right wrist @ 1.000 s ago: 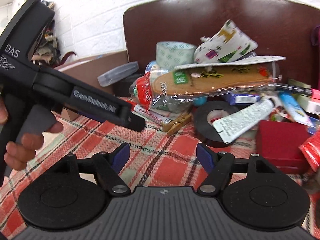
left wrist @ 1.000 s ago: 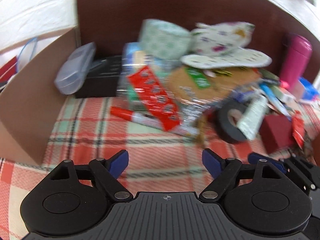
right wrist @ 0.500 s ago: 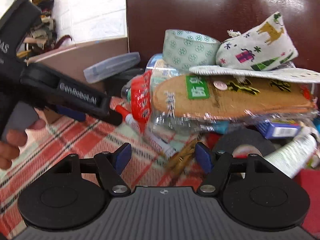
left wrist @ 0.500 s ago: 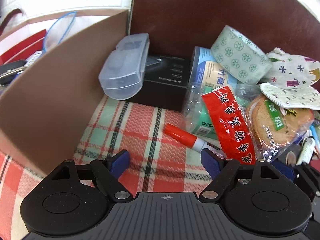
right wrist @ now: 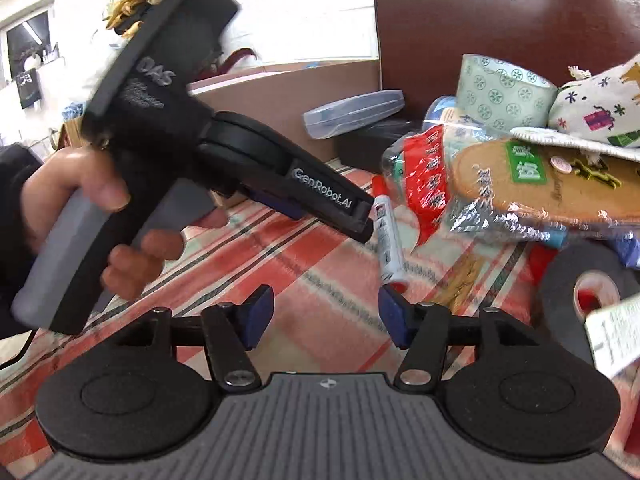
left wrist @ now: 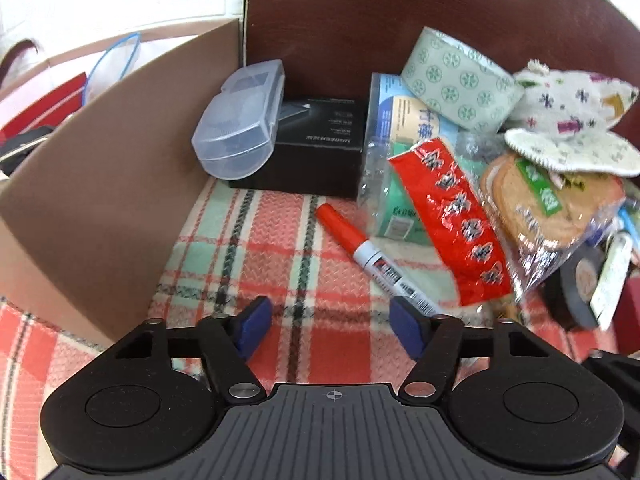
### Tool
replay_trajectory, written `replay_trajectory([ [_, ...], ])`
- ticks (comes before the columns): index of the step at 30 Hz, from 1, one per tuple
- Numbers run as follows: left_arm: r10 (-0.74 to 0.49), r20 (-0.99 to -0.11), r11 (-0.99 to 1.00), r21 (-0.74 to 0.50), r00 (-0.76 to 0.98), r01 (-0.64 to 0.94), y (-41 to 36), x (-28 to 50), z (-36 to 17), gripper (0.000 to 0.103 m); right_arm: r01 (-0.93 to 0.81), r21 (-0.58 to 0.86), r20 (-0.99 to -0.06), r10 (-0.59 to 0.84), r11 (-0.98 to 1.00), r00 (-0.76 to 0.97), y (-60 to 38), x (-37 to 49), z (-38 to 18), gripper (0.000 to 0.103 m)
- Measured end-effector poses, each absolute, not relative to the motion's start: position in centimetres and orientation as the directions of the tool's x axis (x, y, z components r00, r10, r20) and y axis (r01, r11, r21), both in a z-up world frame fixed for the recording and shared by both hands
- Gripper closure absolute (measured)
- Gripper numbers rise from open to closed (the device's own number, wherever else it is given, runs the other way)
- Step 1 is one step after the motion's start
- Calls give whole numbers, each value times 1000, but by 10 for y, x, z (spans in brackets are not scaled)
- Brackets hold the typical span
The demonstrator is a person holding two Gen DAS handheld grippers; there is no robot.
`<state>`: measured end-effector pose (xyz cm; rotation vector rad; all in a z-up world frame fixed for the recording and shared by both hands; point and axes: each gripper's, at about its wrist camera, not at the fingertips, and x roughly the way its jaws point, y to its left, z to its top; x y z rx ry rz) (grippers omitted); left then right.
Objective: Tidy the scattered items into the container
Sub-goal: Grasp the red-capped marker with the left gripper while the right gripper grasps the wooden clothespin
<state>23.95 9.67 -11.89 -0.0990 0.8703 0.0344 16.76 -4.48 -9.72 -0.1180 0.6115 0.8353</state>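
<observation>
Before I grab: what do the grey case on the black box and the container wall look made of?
Grey case: translucent, frosted plastic; a moulded rim and dim contents show through. Container wall: plain brown matte cardboard, by its thin raw top edge. Black box: probably matte printed card.

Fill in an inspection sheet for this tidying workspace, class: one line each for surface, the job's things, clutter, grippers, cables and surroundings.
Surface: red, green and cream plaid cloth.
Job's things: cardboard box at the left; red-capped marker lies alone on the cloth; clear plastic case leans on a black box.
Clutter: heaped at the right are patterned tape roll, red snack packet, bagged insoles, printed fabric pouch, black tape roll.
Grippers: left gripper open, empty, in front of the marker; right gripper open, empty.
Cables: nothing seen.
Surroundings: dark brown chair back behind the pile; white wall.
</observation>
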Motion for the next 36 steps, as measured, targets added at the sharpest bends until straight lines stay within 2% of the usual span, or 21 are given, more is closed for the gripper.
replay_trajectory([
  [1, -6, -768, 994, -73, 641, -79, 97, 240, -119, 29, -704, 138, -545, 647, 697, 533, -49, 166, -97, 41],
  [4, -7, -771, 988, -105, 637, -117, 96, 242, -118, 20, -616, 149, -527, 590, 773, 612, -63, 167, -94, 41],
  [6, -17, -767, 987, -114, 642, -109, 90, 246, -117, 19, -564, 131, -541, 536, 815, 649, -68, 171, -95, 41],
  [8, -3, -764, 993, -81, 645, -91, 80, 250, -119, 21, -519, 123, -559, 491, 846, 668, -72, 178, -98, 47],
  [10, 36, -768, 996, -21, 639, -81, 71, 256, -124, 30, -486, 122, -573, 461, 866, 677, -75, 184, -102, 55],
  [13, 60, -760, 995, -5, 647, -98, 67, 258, -124, 30, -493, 133, -564, 475, 860, 675, -76, 186, -103, 56],
  [16, -6, -732, 987, -114, 681, -114, 77, 251, -113, 29, -500, 142, -555, 487, 854, 675, -77, 187, -104, 56],
  [19, 6, -716, 974, -152, 698, -165, 84, 255, -108, 28, -500, 142, -548, 488, 854, 680, -77, 190, -103, 56],
  [22, -14, -747, 960, -196, 665, -201, 89, 271, -115, 27, -495, 141, -550, 484, 857, 681, -74, 195, -105, 55],
  [24, -3, -758, 958, -191, 652, -216, 88, 281, -121, 21, -491, 142, -555, 479, 860, 680, -72, 197, -107, 55],
  [26, 38, -762, 971, -124, 646, -204, 78, 287, -124, 20, -487, 142, -559, 476, 862, 679, -70, 199, -108, 55],
  [27, 62, -762, 978, -82, 645, -191, 73, 288, -126, 23, -487, 142, -559, 476, 862, 679, -70, 199, -108, 55],
  [30, 122, -750, 988, 29, 649, -153, 62, 282, -128, 42, -490, 134, -564, 473, 861, 677, -69, 199, -108, 56],
  [31, 121, -749, 989, 38, 651, -141, 61, 278, -127, 46, -490, 131, -566, 471, 862, 677, -69, 199, -108, 56],
  [33, 96, -756, 992, 19, 648, -125, 70, 267, -125, 57, -490, 126, -571, 467, 862, 675, -69, 198, -107, 66],
  [35, 68, -763, 994, -3, 643, -109, 79, 256, -123, 60, -494, 131, -577, 471, 860, 668, -71, 196, -106, 73],
  [36, 59, -768, 994, -14, 638, -109, 85, 251, -122, 57, -495, 134, -578, 473, 859, 665, -72, 195, -106, 74],
])
